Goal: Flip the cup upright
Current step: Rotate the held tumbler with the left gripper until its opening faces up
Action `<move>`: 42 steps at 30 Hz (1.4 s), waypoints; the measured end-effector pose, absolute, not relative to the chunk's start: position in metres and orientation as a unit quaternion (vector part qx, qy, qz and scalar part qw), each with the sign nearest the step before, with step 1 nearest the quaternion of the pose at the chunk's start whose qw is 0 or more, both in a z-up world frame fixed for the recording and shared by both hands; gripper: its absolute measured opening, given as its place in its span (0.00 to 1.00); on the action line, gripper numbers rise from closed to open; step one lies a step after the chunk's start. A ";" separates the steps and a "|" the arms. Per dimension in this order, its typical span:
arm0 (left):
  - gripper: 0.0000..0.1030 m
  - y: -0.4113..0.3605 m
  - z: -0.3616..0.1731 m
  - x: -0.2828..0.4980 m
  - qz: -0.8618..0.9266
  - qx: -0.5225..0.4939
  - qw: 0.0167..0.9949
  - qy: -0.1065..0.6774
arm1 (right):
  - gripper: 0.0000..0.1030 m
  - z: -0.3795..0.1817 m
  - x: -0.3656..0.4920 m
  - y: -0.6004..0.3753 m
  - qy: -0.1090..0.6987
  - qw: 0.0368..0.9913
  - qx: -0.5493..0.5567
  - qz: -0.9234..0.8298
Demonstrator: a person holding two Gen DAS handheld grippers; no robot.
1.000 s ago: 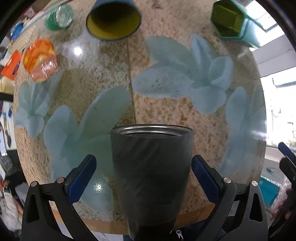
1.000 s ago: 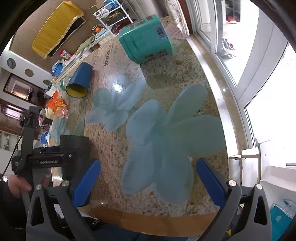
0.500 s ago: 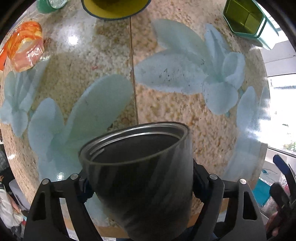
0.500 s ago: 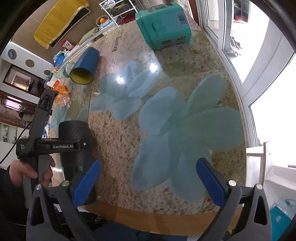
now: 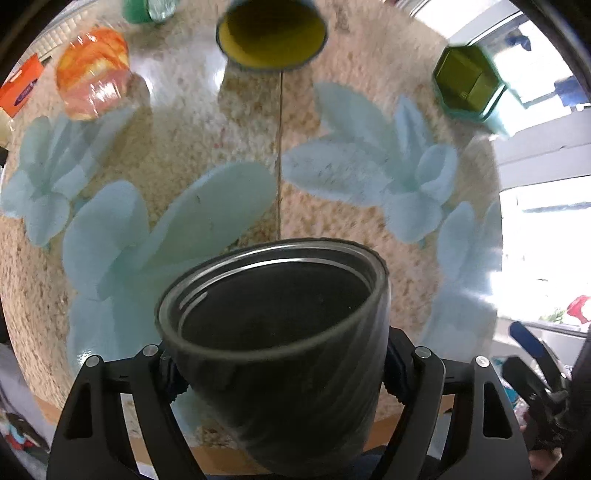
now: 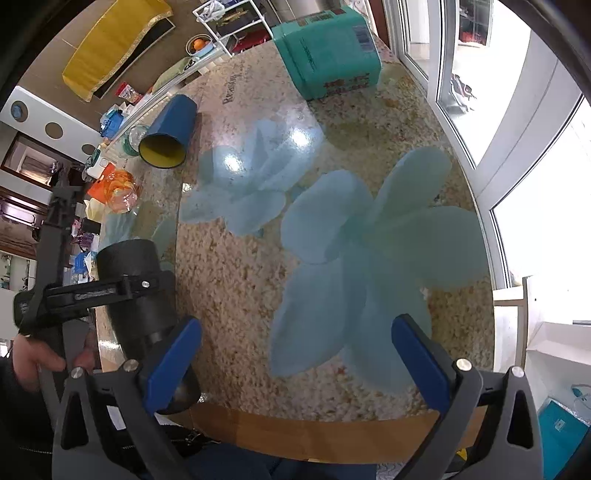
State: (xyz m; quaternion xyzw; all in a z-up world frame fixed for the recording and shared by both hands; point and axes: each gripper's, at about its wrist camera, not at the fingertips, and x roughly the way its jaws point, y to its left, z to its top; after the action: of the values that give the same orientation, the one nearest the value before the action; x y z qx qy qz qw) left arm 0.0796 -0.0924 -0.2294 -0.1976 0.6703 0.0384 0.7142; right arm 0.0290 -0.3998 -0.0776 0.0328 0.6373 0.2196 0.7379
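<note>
A dark grey metal cup (image 5: 284,354) fills the lower middle of the left wrist view, its open mouth facing away from the camera and tilted up. My left gripper (image 5: 280,369) is shut on the cup's sides and holds it over the table's near edge. In the right wrist view the same cup (image 6: 136,295) shows at the left, clamped in the left gripper (image 6: 92,291) and lifted at a slant. My right gripper (image 6: 295,358) is open and empty, over the blue flower print near the front edge.
A blue cup with a yellow inside (image 6: 168,134) lies on its side at the back of the granite table (image 6: 229,280). A teal box (image 6: 328,51) stands at the far right. An orange wrapped item (image 6: 120,186) and a green-lidded jar (image 5: 147,7) sit far left.
The left gripper closed on the dark cup, which lay between its open fingers, and lifted and tilted it so its mouth shows. The right gripper stayed open.
</note>
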 end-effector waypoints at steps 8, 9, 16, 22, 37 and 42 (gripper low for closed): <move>0.80 -0.093 -0.182 0.072 0.047 -0.177 0.769 0.612 | 1.00 -0.069 0.036 -0.397 0.618 0.750 0.034 0.233; 0.80 -0.096 -0.178 0.070 0.049 -0.172 0.777 0.603 | 1.00 -0.068 0.036 -0.397 0.616 0.751 0.032 0.235; 0.80 -0.126 -0.145 0.061 0.057 -0.132 0.827 0.543 | 1.00 -0.059 0.039 -0.395 0.592 0.764 0.030 0.255; 0.79 -0.146 -0.136 0.032 0.064 -0.117 0.859 0.494 | 1.00 -0.059 0.040 -0.400 0.577 0.769 0.042 0.271; 0.78 -0.178 -0.128 -0.030 0.045 -0.081 0.895 0.436 | 1.00 -0.059 0.022 -0.391 0.551 0.775 0.029 0.309; 0.78 -0.179 -0.128 -0.039 0.042 -0.085 0.897 0.431 | 1.00 -0.062 0.013 -0.387 0.550 0.773 0.021 0.316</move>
State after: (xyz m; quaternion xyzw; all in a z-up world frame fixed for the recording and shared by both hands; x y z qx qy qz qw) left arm -0.0394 -0.1794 -0.1276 -0.0846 0.4314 0.0423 0.8972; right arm 0.0130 -0.3871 -0.0619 0.0214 0.5496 0.3159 0.7731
